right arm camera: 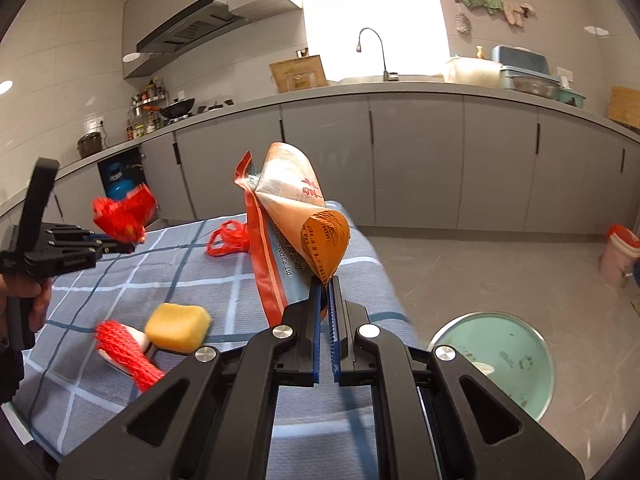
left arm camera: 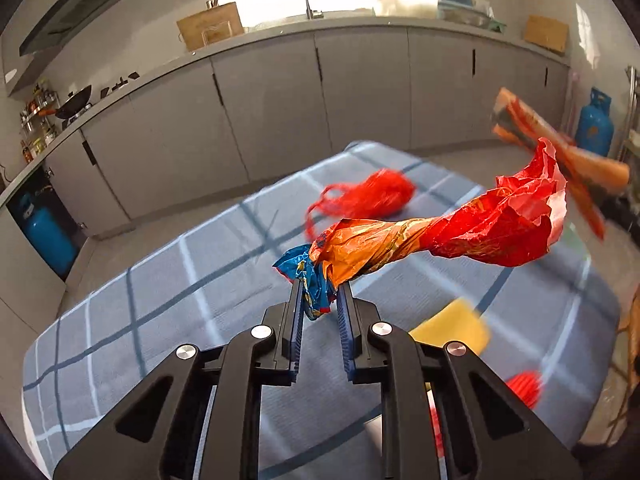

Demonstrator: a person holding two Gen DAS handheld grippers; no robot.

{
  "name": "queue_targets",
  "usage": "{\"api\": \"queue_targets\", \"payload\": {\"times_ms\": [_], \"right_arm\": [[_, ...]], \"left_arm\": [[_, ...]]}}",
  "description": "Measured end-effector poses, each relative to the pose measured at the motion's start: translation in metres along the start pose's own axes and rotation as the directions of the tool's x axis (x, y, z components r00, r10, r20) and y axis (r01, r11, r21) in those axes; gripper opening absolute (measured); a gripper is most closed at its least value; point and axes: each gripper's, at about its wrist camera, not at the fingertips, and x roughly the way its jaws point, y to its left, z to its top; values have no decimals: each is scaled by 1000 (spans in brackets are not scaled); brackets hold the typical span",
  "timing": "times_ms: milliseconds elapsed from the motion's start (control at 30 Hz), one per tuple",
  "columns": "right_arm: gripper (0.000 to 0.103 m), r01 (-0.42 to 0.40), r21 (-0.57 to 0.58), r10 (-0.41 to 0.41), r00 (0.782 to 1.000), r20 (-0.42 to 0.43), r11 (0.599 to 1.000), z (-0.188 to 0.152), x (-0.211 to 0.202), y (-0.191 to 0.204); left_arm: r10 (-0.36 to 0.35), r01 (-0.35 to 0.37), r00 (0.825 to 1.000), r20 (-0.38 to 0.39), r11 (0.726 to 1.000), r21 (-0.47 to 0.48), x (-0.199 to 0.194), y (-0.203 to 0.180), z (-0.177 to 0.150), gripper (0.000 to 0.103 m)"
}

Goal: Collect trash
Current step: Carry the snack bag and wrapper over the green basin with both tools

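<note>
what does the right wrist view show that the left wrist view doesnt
Only the right wrist view: a round pale green bin on the floor beside the table, a pink bucket further off, and the hand gripping the left tool.

Only the left wrist view: the left gripper shut on a crumpled red, orange and blue wrapper, seen close up.

Both: the blue checked tablecloth, yellow sponge, red net bag, red mesh sleeve, and the orange printed packet clamped in the right gripper.
</note>
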Motion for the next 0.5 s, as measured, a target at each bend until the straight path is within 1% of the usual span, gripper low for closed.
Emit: {"api": "queue_targets", "payload": {"times_ms": [167, 267, 367, 433, 500], "right_arm": [[6, 85, 36, -85, 996, 8, 996, -2, -15, -42], [6, 136, 64, -136, 991, 2, 989, -8, -22, -67], [6, 178, 92, -177, 984, -18, 980, -17, -26, -93], [6, 201, 105, -198, 979, -39, 974, -23, -26, -107], [6, 219, 123, -213, 975, -61, 968, -30, -24, -123]], "left_arm": [[-49, 49, 998, 31, 999, 4, 1, -53, 32, 17], [-106, 105, 993, 42, 994, 23, 4, -95, 49, 17], [-146, 143, 988, 49, 988, 55, 8, -132, 60, 17], [-180, 176, 983, 43, 981, 84, 12, -162, 68, 17], [-197, 192, 980, 34, 976, 106, 17, -185, 71, 17]]}}
